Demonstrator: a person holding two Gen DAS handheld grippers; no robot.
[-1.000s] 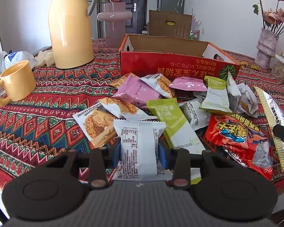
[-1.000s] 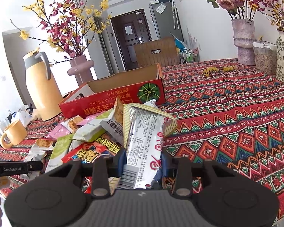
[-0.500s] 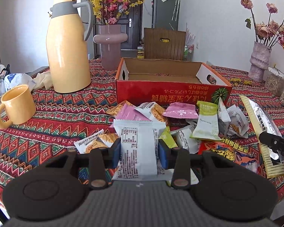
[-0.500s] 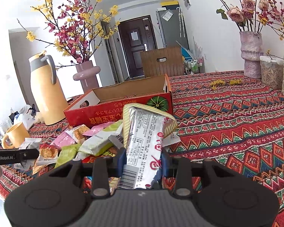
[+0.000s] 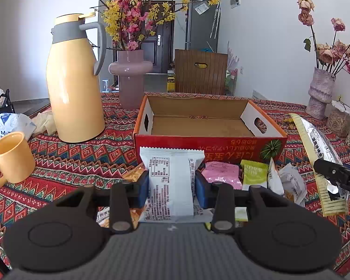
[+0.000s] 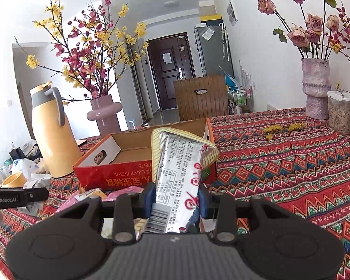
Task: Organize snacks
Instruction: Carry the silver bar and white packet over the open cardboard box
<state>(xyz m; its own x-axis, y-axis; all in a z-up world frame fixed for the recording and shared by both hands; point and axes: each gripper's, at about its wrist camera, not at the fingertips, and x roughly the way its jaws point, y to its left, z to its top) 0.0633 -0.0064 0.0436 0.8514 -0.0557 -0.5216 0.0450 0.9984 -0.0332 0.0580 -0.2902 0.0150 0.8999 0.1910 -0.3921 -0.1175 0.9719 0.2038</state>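
My left gripper (image 5: 171,186) is shut on a white snack packet (image 5: 171,175) and holds it up in front of the open red cardboard box (image 5: 207,143), whose inside shows bare. My right gripper (image 6: 176,198) is shut on a long silver and yellow snack bag (image 6: 177,163), held upright before the same box (image 6: 119,175). That bag also shows at the right of the left wrist view (image 5: 319,149). Loose snack packets (image 5: 256,175) lie on the tablecloth in front of the box.
A yellow thermos (image 5: 74,86), a yellow mug (image 5: 11,158) and a pink vase (image 5: 130,77) stand left of the box. A purple vase (image 6: 315,86) and a jar (image 6: 341,112) stand at the far right. A wooden chair back (image 5: 200,72) is behind the table.
Both grippers have risen with their packets and tilted up toward the box. The box interior is now in view and the snack pile has dropped low in both views.
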